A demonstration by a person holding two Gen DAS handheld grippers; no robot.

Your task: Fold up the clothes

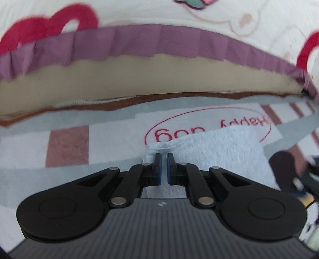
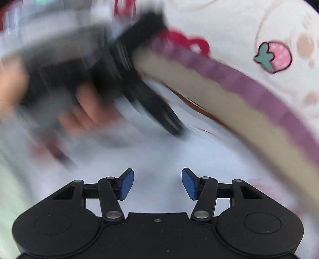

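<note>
A pale blue garment (image 1: 111,147) with brown stripes and a red stitched oval (image 1: 209,127) lies flat. One corner is folded over as a plain flap (image 1: 219,155). My left gripper (image 1: 163,157) is shut on the edge of that flap. In the right wrist view my right gripper (image 2: 157,179) is open, with nothing between its blue pads (image 2: 127,183), and hovers over pale cloth (image 2: 159,151). The same view shows the left gripper (image 2: 169,121) as a heavy blur, held by a hand (image 2: 87,107).
Behind the garment runs a white cover (image 1: 179,12) printed with red shapes and a strawberry (image 2: 275,57), trimmed with a purple frill (image 1: 159,41). Under the frill are a beige band (image 1: 99,87) and a brown edge (image 1: 99,106). Dark blurred shapes (image 1: 287,171) sit at the right.
</note>
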